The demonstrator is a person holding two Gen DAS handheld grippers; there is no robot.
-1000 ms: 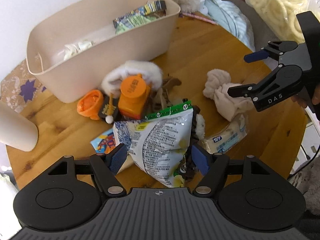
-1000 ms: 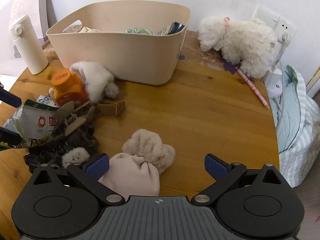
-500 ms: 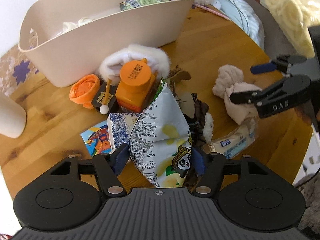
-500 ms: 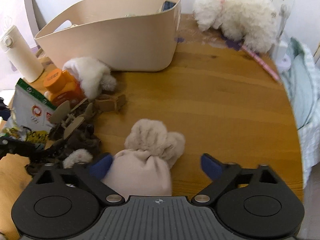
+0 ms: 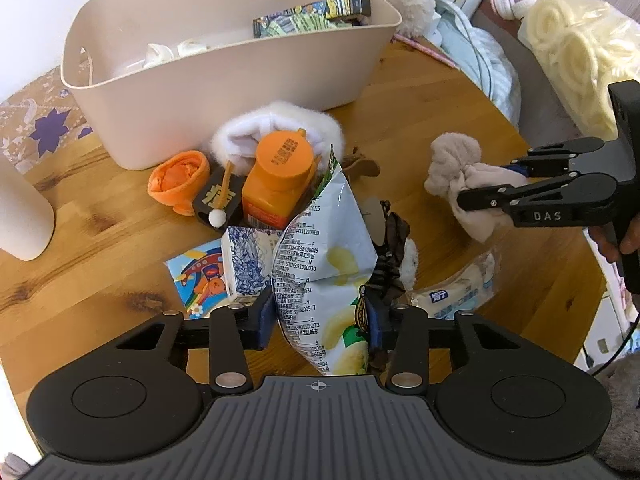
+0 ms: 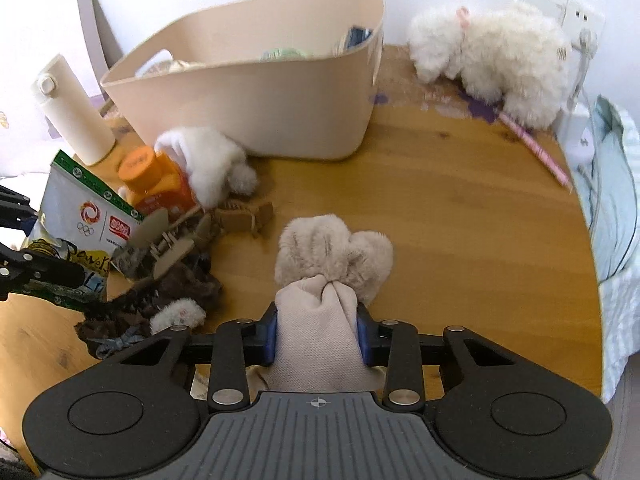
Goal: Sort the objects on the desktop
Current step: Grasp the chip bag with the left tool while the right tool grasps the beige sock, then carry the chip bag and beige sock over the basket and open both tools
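Observation:
A crumpled silver and green snack bag (image 5: 324, 248) stands buckled between the blue pads of my left gripper (image 5: 320, 318). Its jaws are closing and the pads press on the bag's sides. The bag's printed front (image 6: 84, 216) also shows at the left of the right wrist view, with the left gripper (image 6: 52, 240) around it. My right gripper (image 6: 318, 336) is closing on a beige sock bundle (image 6: 316, 316) with a fuzzy cuff, both pads squeezing the cloth. In the left wrist view the right gripper (image 5: 492, 184) clamps that bundle (image 5: 456, 160) at the right.
A beige bin (image 5: 224, 80) with wrappers inside stands at the back. In front of it lie an orange bottle (image 5: 276, 176), a white fluffy item (image 5: 280, 124), an orange cup (image 5: 180, 176), a brown hair-clip pile (image 6: 172, 264) and a tissue pack (image 5: 456, 292). A white flask (image 6: 72, 108) and a plush toy (image 6: 488, 56) flank the bin.
Both grippers have closed from wide open. The left pads now squeeze the snack bag, which folded and stood up. The right pads closed onto the beige sock bundle.

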